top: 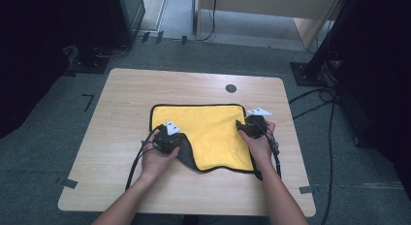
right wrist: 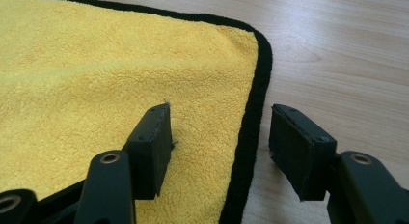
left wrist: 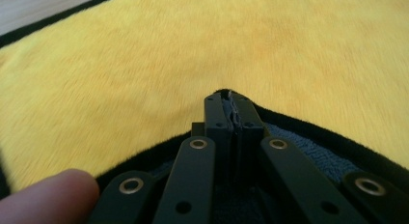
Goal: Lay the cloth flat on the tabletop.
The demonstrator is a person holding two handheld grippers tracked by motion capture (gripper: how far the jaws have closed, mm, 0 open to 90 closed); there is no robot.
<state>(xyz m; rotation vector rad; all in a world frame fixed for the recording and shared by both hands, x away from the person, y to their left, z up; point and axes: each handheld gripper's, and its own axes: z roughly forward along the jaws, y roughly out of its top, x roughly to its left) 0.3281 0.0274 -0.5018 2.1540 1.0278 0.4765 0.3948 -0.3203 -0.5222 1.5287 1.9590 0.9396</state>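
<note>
The yellow cloth [top: 208, 133] lies mid-table [top: 145, 84], its long axis across, bare wood all round. Its near-left corner is folded up, pinched in the left hand-held gripper [left wrist: 230, 99]. The right hand-held gripper [right wrist: 219, 147], jaws spread, straddles the cloth's black right edge.
</note>
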